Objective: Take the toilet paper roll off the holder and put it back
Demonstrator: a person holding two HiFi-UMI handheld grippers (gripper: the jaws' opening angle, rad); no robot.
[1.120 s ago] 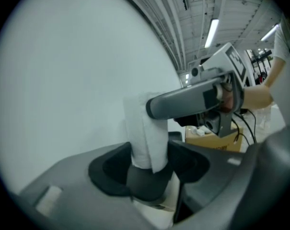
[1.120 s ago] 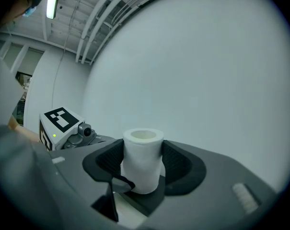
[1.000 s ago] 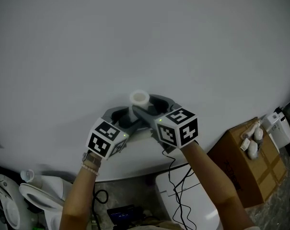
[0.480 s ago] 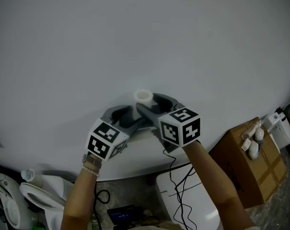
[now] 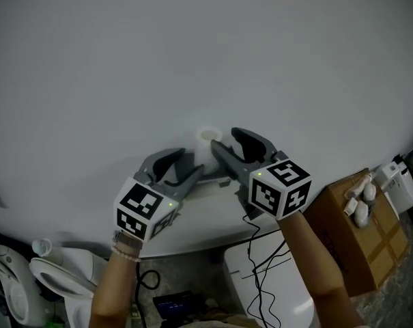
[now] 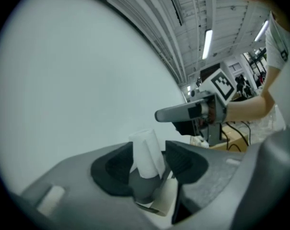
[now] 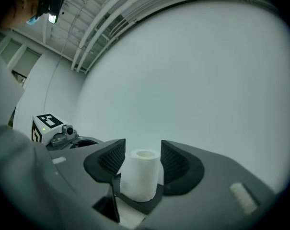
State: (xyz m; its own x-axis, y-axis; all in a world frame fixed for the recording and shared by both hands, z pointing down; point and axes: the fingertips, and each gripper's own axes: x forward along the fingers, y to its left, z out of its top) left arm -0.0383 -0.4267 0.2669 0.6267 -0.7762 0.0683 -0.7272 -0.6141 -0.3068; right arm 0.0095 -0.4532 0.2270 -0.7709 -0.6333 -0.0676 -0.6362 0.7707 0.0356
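Observation:
A white toilet paper roll (image 5: 207, 141) stands upright on a dark holder (image 7: 135, 204) against the white wall. My left gripper (image 5: 173, 169) is just left of the roll and my right gripper (image 5: 235, 147) just right of it. In the left gripper view the roll (image 6: 145, 153) shows tilted between the pads, with a gap at its right side. The roll (image 7: 141, 174) also sits between the right gripper's pads, and I see no squeeze on it. Both pairs of jaws are closing slightly. The holder's base (image 6: 144, 191) shows below the roll.
A cardboard box (image 5: 360, 231) with small white items on top stands at the lower right. Below the wall I see a white toilet tank (image 5: 261, 282) with black cables (image 5: 255, 262) over it. Another toilet (image 5: 52, 279) is at the lower left.
Both grippers have drawn back from the wall toward the camera, the right one also shifting right. The roll has stayed on the holder.

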